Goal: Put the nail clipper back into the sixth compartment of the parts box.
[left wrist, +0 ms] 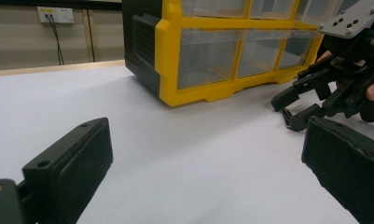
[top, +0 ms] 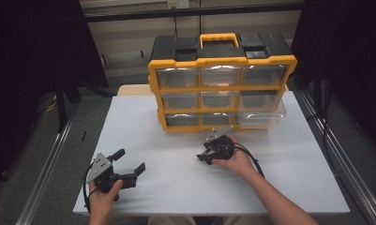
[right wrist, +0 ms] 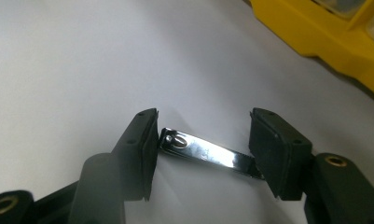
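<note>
A shiny metal nail clipper (right wrist: 208, 154) lies flat on the white table (top: 176, 178), between the two black jaws of my right gripper (right wrist: 203, 144). Its left end meets the left pad (right wrist: 145, 140); its right end runs out of sight behind the right pad (right wrist: 273, 149). I see no firm squeeze on it. From above, my right gripper (top: 213, 150) points down at the table just in front of the drawer cabinet (top: 221, 89). My left gripper (top: 131, 160) rests at the front left, jaws wide apart with nothing between them. In the left gripper view, the right gripper (left wrist: 287, 112) is at the right.
The yellow and black cabinet (left wrist: 175, 60) holds several clear drawers and stands at the table's back middle. Its lower right drawer (top: 263, 112) is pulled out. Its yellow base (right wrist: 324, 32) lies just beyond the right gripper. Metal rails run along both sides of the table.
</note>
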Tool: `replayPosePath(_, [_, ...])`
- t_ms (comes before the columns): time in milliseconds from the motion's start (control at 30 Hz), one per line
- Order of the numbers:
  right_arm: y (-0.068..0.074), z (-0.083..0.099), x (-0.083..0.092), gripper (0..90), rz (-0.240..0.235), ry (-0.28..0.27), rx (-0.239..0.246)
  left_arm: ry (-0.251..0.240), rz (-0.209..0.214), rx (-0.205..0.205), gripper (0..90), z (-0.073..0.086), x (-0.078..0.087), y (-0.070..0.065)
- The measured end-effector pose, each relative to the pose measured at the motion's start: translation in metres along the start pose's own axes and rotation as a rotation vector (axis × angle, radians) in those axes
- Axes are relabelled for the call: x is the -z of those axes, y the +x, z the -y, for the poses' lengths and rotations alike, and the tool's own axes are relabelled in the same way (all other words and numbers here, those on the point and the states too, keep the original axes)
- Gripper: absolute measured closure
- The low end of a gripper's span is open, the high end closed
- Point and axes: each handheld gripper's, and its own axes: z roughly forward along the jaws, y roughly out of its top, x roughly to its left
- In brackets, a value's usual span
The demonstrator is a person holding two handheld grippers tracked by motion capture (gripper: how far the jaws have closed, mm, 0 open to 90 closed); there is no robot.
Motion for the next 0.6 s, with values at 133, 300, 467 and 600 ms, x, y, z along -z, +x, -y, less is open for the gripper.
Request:
replayPosePath(133, [-0.002, 0.0001, 0.0052, 66.6, -0.025, 0.012, -0.041, -0.004, 0.004, 0.012, 1.9, 0.0003, -0.0009, -0.001])
replayPosePath(300, [-0.0066, 0.0017, 0.0071, 63.9, -0.049, 0.008, -0.078, 0.002, 0.007, 0.005, 2.0, 0.0007, -0.0014, -0.0002])
replayPosePath(467, [-0.0041, 0.0002, 0.009, 52.3, -0.035, 0.014, -0.056, 0.003, 0.004, 0.004, 2.0, 0.001, -0.0015, 0.0006])
replayPosePath(600, [-0.0055, 0.0031, 0.0094, 50.3, -0.046, 0.035, -0.002, 0.007, 0.002, 0.009, 2.0, 0.001, -0.0018, -0.0004])
